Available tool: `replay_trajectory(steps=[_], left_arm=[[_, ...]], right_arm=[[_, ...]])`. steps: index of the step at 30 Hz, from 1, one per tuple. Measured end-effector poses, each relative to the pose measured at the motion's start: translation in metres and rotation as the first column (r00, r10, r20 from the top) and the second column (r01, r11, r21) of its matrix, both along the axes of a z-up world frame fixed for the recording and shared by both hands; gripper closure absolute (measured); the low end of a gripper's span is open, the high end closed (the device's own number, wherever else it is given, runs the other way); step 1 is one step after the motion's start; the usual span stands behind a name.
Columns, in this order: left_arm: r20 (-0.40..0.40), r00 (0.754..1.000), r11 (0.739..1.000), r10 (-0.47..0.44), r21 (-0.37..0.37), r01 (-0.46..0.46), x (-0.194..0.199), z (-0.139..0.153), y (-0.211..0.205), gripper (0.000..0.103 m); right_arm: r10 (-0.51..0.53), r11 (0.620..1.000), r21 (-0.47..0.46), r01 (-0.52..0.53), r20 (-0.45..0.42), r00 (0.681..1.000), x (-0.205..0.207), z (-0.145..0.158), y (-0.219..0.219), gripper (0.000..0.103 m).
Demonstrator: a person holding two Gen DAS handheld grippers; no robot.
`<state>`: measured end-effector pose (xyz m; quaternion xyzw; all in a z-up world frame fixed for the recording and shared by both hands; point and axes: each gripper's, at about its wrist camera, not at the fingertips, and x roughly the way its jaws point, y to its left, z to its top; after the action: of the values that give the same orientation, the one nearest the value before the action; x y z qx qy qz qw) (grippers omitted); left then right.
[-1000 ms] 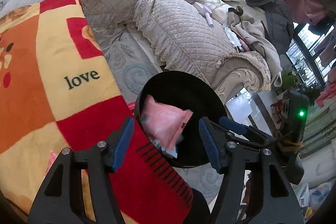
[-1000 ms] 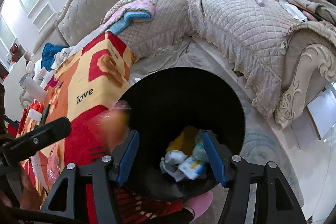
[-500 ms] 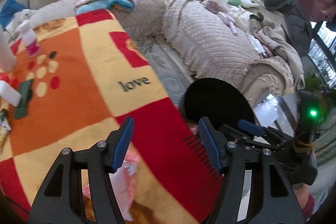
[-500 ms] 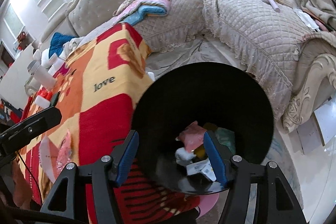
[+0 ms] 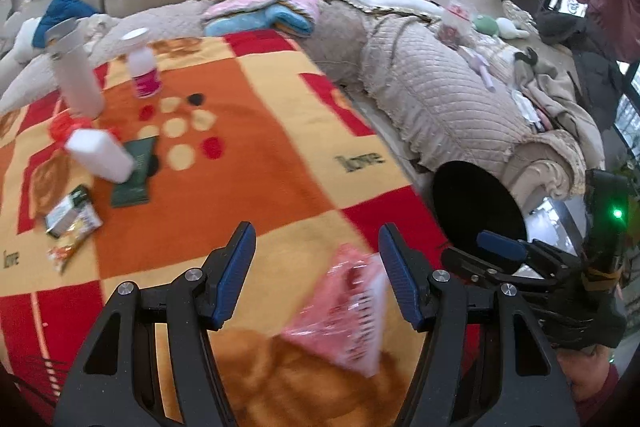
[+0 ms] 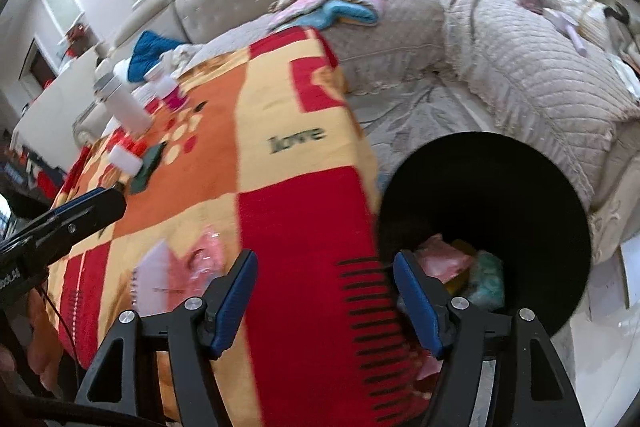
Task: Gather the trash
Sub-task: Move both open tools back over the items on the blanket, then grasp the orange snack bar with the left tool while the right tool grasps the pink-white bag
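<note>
Trash remains on the patterned blanket (image 5: 280,155): a pink wrapper (image 5: 348,311) lies near its front edge, just below the left gripper (image 5: 316,271), whose jaws stand apart with nothing between them. Further wrappers, a dark green sachet (image 5: 134,173) and small snack packets (image 5: 70,217), are seen toward the blanket's left edge beside white bottles (image 5: 76,79). The right gripper (image 6: 324,295) is opening, empty, above the blanket's right edge, next to the black bin (image 6: 500,211).

A slip is judged likely if the thin, flat wrapper is pinched together with the soft blanket, so that the cloth is dragged along. A reach to the left edge could topple a bottle.

Only the right wrist view shows the bin's inside, where pink, yellow and pale green trash (image 6: 460,267) already lies. Only the left wrist view shows the snack packets.
</note>
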<state>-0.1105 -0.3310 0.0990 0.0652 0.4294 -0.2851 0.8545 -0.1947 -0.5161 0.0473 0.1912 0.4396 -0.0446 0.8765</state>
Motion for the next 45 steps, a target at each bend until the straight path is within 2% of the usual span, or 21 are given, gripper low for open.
replay_trajectory(steps=[8,13,16,21,25,28,36,39,40,42,44,45], left_arm=[[-0.011,0.995,0.994,0.103,0.033,-0.103,0.024,-0.016,0.077,0.040],[-0.015,0.985,0.984,0.174,0.049,-0.173,0.040,-0.032,0.128,0.040],[-0.037,0.975,0.975,0.220,0.044,-0.219,0.052,-0.041,0.158,0.040],[-0.049,0.956,0.958,0.288,0.015,-0.288,0.073,-0.051,0.199,0.040],[-0.026,0.949,0.949,0.313,0.038,-0.312,0.091,-0.059,0.211,0.040],[-0.042,0.951,0.952,0.306,0.041,-0.304,0.101,-0.068,0.215,0.040],[-0.008,0.967,0.958,0.253,0.139,-0.249,0.121,-0.086,0.198,0.040],[-0.003,0.970,0.962,0.243,0.134,-0.240,0.127,-0.086,0.195,0.040],[-0.011,0.971,0.963,0.240,0.129,-0.237,0.128,-0.086,0.194,0.040],[-0.020,0.970,0.963,0.241,0.126,-0.236,0.130,-0.086,0.194,0.042],[-0.021,0.970,0.963,0.241,0.126,-0.237,0.129,-0.085,0.193,0.056],[-0.023,0.970,0.964,0.240,0.126,-0.236,0.128,-0.084,0.193,0.068]], right_arm=[[0.070,0.998,0.007,-0.070,-0.020,0.997,0.014,0.001,0.038,0.031],[0.090,0.994,0.062,-0.089,-0.017,0.996,0.016,0.004,0.052,0.025],[0.099,0.989,0.109,-0.096,-0.017,0.995,0.016,0.003,0.060,0.024],[0.105,0.987,0.122,-0.100,-0.034,0.994,0.019,-0.003,0.070,0.023],[0.116,0.987,0.116,-0.107,-0.077,0.990,0.026,-0.016,0.078,0.022],[0.120,0.992,0.058,-0.115,-0.088,0.989,0.032,-0.022,0.087,0.022],[0.180,0.980,-0.071,-0.184,-0.059,0.982,0.045,-0.028,0.116,0.021],[0.209,0.971,-0.113,-0.210,-0.019,0.978,0.044,-0.029,0.124,0.021],[0.214,0.970,-0.118,-0.213,-0.008,0.977,0.045,-0.031,0.126,0.024],[0.209,0.965,-0.158,-0.207,-0.004,0.978,0.046,-0.031,0.128,0.042],[0.220,0.967,-0.131,-0.218,0.001,0.975,0.047,-0.030,0.125,0.054],[0.221,0.968,-0.123,-0.218,0.008,0.975,0.047,-0.028,0.123,0.059]])
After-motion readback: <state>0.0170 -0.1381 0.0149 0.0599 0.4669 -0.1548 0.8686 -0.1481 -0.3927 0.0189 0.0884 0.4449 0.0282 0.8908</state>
